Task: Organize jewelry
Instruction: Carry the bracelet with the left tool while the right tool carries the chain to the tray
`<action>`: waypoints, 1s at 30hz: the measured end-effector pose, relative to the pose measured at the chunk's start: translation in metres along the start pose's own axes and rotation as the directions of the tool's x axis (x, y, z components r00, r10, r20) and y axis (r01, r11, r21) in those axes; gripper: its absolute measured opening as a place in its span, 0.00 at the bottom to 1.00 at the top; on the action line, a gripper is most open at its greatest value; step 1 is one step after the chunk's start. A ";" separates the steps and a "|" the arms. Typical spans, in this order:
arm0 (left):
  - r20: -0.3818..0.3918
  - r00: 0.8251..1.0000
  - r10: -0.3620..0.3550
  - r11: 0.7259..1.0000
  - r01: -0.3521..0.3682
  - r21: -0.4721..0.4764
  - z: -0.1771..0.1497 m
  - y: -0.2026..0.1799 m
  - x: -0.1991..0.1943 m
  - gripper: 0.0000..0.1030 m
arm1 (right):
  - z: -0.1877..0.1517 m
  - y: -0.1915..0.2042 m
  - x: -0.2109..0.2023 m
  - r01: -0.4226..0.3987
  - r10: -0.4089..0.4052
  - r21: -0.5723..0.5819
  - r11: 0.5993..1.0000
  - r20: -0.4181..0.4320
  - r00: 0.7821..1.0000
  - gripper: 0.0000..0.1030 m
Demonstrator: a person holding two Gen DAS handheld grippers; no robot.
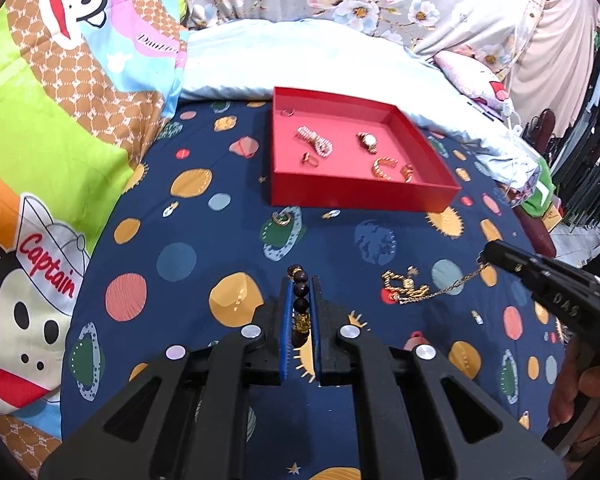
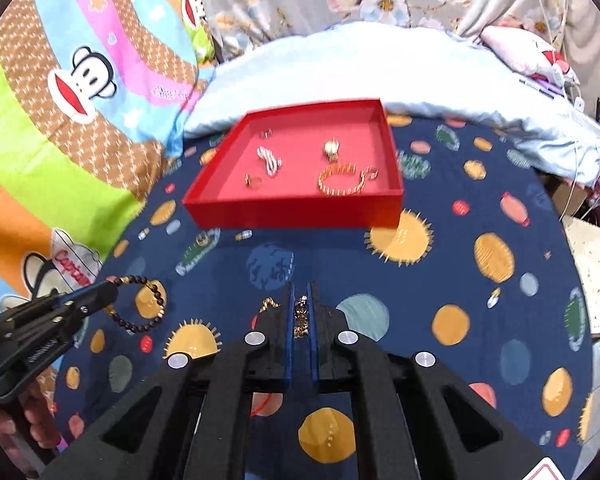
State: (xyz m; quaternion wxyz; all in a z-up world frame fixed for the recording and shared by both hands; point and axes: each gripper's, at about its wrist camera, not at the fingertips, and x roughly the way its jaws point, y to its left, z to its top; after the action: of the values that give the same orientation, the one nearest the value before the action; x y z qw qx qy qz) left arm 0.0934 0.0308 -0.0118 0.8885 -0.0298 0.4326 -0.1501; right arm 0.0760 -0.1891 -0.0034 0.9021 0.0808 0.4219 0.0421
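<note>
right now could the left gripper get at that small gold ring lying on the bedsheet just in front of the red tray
Probably not yet. The path to the gold ring looks free across the bedsheet, but the left gripper is shut on the dark bead bracelet, which it would need to drop into the red tray first.

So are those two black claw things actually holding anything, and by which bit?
Yes, both. The left gripper pinches the dark bead bracelet across a few beads of its loop. The right gripper pinches the gold chain necklace near one end of its chain.

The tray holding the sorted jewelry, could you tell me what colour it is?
The tray is red, with a lighter pinkish-red floor; the left wrist view shows it sharpest.
</note>
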 end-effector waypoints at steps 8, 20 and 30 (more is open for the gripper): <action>0.055 0.996 -0.068 0.997 0.067 0.034 0.024 -0.012 -0.026 0.07 | 0.028 -0.001 -0.041 -0.012 0.013 -0.015 1.000 0.098 0.995 0.05; 0.171 0.977 -0.131 0.988 0.114 0.106 0.099 -0.029 -0.044 0.07 | 0.106 -0.004 -0.075 -0.054 0.067 -0.059 0.997 0.241 0.968 0.05; 0.222 0.970 -0.095 0.985 0.059 0.163 0.183 -0.050 0.003 0.07 | 0.190 -0.009 -0.024 -0.048 0.063 -0.063 0.997 0.260 0.964 0.05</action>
State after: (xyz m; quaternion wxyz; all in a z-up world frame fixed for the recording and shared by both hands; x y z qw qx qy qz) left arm 0.2256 -0.0320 0.1094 0.9254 0.0056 0.3130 -0.2135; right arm 0.2066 -0.2223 0.1332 0.9503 0.0718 0.2952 0.0681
